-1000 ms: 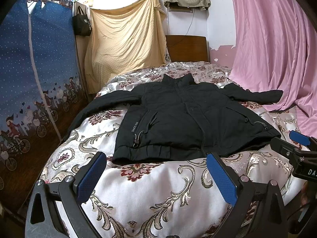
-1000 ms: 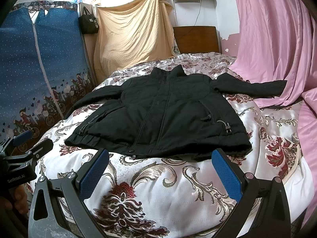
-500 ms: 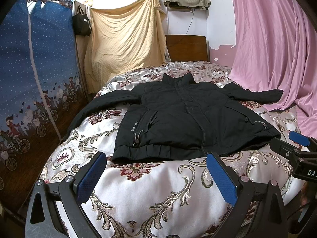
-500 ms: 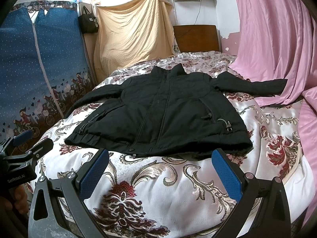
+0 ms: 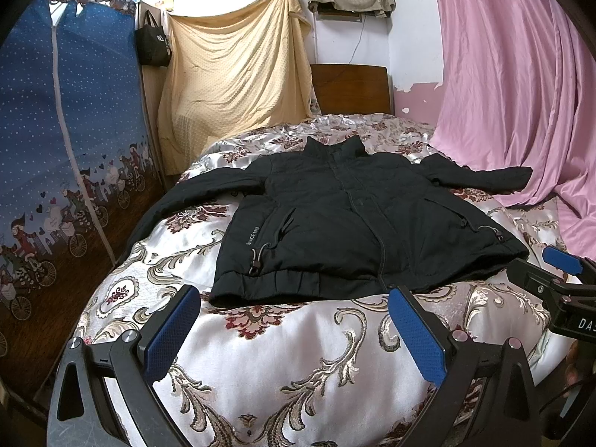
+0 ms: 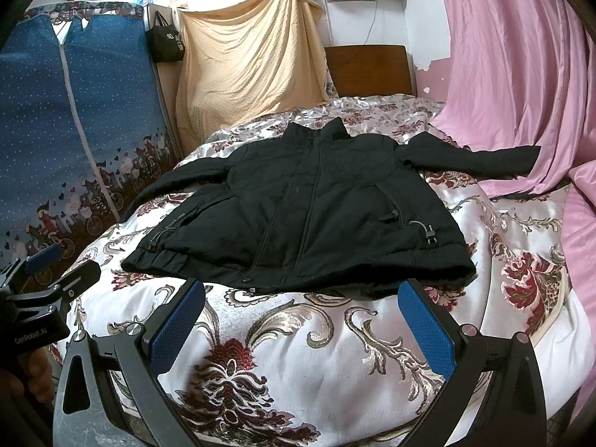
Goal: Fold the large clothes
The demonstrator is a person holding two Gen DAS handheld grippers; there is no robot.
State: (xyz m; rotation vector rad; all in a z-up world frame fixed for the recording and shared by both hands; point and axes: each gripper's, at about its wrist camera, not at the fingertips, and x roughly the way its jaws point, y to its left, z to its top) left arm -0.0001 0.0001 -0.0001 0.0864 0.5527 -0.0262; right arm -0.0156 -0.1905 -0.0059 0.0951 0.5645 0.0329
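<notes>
A black zip jacket lies flat, front up, on the bed, with both sleeves spread out and its hem toward me; it also shows in the right wrist view. My left gripper is open and empty, hovering just short of the hem. My right gripper is open and empty, also just short of the hem. The right gripper shows at the right edge of the left wrist view. The left gripper shows at the left edge of the right wrist view.
The bed has a shiny floral bedspread and a wooden headboard. A blue fabric wardrobe stands on the left. A yellow sheet hangs at the back. Pink curtains hang on the right and drape onto the bed.
</notes>
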